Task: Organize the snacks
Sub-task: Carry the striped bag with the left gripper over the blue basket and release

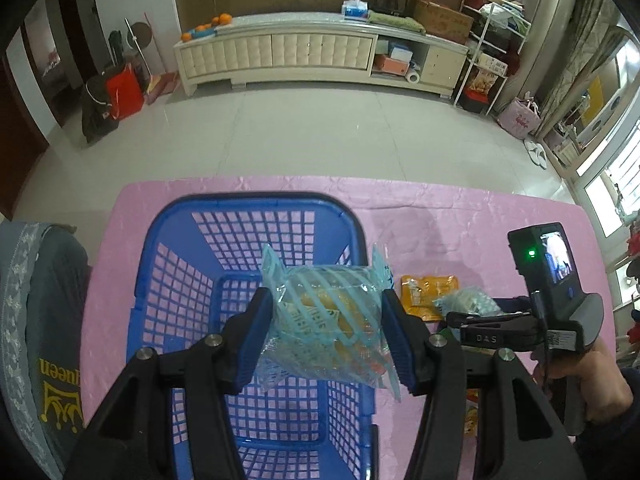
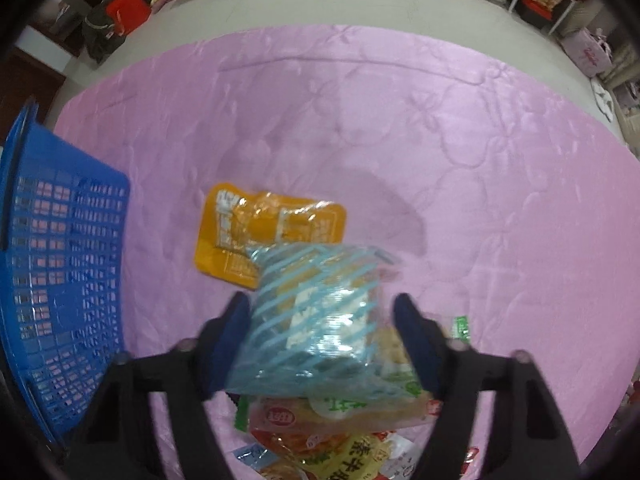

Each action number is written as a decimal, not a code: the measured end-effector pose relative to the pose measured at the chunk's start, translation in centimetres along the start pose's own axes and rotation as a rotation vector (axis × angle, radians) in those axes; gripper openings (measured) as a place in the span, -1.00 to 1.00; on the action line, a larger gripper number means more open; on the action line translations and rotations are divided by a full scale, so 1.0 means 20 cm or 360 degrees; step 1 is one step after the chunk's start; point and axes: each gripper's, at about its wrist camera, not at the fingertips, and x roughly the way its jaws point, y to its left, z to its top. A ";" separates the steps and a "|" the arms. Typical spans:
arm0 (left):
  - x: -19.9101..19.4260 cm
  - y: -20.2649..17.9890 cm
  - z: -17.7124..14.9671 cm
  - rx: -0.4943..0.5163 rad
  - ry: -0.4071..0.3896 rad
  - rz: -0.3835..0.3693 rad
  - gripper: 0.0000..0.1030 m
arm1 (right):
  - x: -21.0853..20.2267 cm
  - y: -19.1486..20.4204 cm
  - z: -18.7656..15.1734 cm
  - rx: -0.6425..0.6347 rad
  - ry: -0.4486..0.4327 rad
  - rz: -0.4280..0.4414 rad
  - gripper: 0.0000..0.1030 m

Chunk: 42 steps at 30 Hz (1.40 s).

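My left gripper [image 1: 326, 336] is shut on a clear snack bag with pale blue stripes [image 1: 328, 320] and holds it above the open blue plastic basket [image 1: 176, 240]. My right gripper [image 2: 322, 340] has its fingers on either side of a second blue-striped snack bag [image 2: 316, 316]; the view is blurred and the right pad seems apart from the bag. An orange snack pouch [image 2: 264, 232] lies flat on the pink cloth just beyond it. A pile of snack packets [image 2: 340, 432] lies under the right gripper. The right gripper also shows in the left wrist view [image 1: 472, 316], right of the basket.
A pink quilted cloth [image 2: 400, 120] covers the table. The basket [image 2: 60, 260] stands at its left end. A grey cushion with a crown print [image 1: 36, 340] lies left of the basket. Beyond the table is tiled floor [image 1: 300, 132] and a cream cabinet [image 1: 320, 52].
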 end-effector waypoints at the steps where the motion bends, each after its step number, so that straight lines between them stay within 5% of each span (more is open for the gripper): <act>1: 0.01 0.01 0.00 0.0000 0.0006 -0.0004 0.02 | 0.00 0.01 0.00 -0.0013 -0.0010 -0.0015 0.34; 5: 0.03 0.07 -0.01 -0.0017 0.0006 -0.0032 0.02 | -0.02 0.09 -0.01 -0.0108 -0.0071 -0.0058 0.21; 27: -0.28 0.41 -0.09 -0.0009 -0.0135 -0.0089 0.02 | -0.68 0.54 -0.06 -0.0239 -0.0418 0.0144 0.19; 42: -0.13 0.49 -0.03 0.0002 -0.0059 -0.0068 0.02 | -0.66 0.90 0.01 -0.0397 -0.0486 0.0176 0.20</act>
